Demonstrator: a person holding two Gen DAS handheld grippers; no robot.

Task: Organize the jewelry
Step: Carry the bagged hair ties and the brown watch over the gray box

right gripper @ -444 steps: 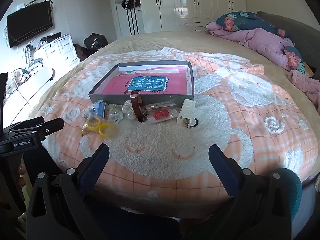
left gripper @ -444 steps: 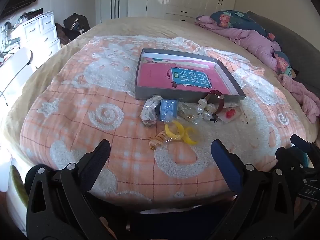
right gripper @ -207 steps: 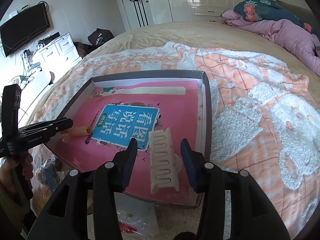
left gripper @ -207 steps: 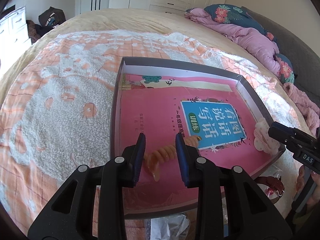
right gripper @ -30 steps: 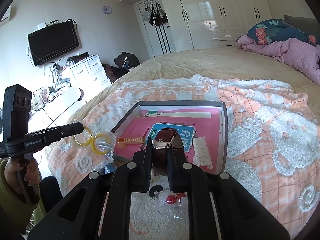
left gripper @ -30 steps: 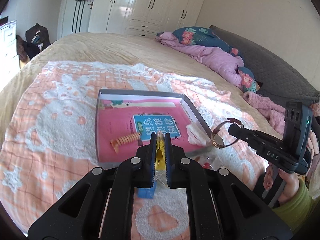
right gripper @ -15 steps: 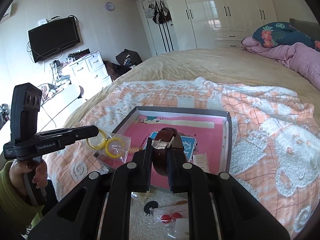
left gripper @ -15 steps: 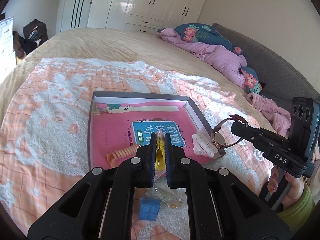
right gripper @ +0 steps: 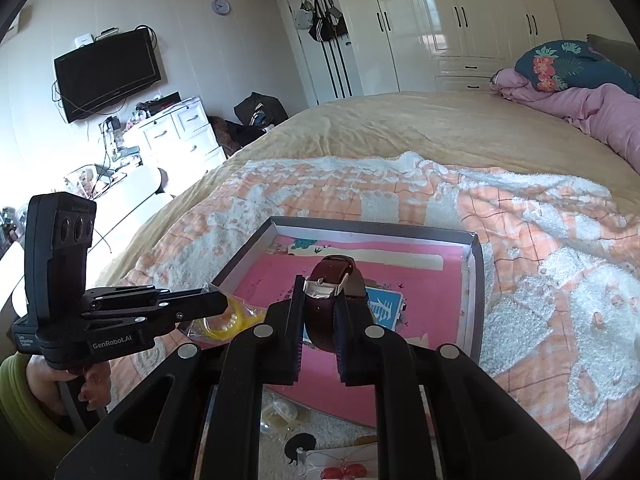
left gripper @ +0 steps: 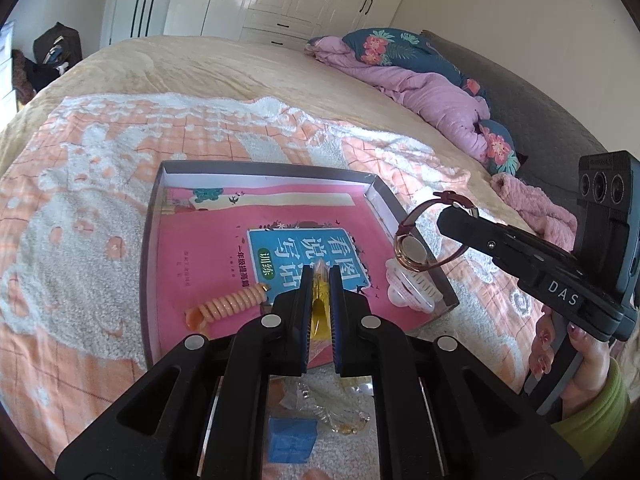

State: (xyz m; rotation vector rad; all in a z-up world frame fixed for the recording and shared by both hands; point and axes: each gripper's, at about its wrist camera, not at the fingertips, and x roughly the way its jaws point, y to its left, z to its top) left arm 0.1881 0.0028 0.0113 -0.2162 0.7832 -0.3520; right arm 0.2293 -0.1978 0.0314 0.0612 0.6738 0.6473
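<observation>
Left gripper (left gripper: 319, 280): pinched nearly closed on a clear packet of yellow rings (right gripper: 224, 322), which hangs above the near left edge of the tray.
Tray (left gripper: 264, 169): a shallow grey box on the orange-and-white blanket (left gripper: 72, 216), with a pink book (left gripper: 208, 240) as its floor.
Already in the tray: an orange coil hair tie (left gripper: 228, 306) at the near left, and a white hair clip (left gripper: 412, 290) in the near right corner.
Right gripper (right gripper: 318, 280): jaws narrow, clamped on the strap of a brown watch (right gripper: 332, 280); in the left wrist view its face (left gripper: 412, 250) hangs over the tray's right wall.
Still on the blanket: a blue box (left gripper: 292, 440) and some clear packets (left gripper: 340, 416) just in front of the tray; a red bead packet (right gripper: 344, 471) and a black piece (right gripper: 300, 444) lie below the right gripper.
Step in hand: both pieces appear to be on their way into the tray, lifted and not yet set down.
Next move: probably lower each one onto a bare patch of the pink book, clear of the coil and the clip, then open the jaws. The packet is limp and the watch swings on its strap, so a low release seems wise.
Progress: roughly the middle, judging by the items waiting outside.
</observation>
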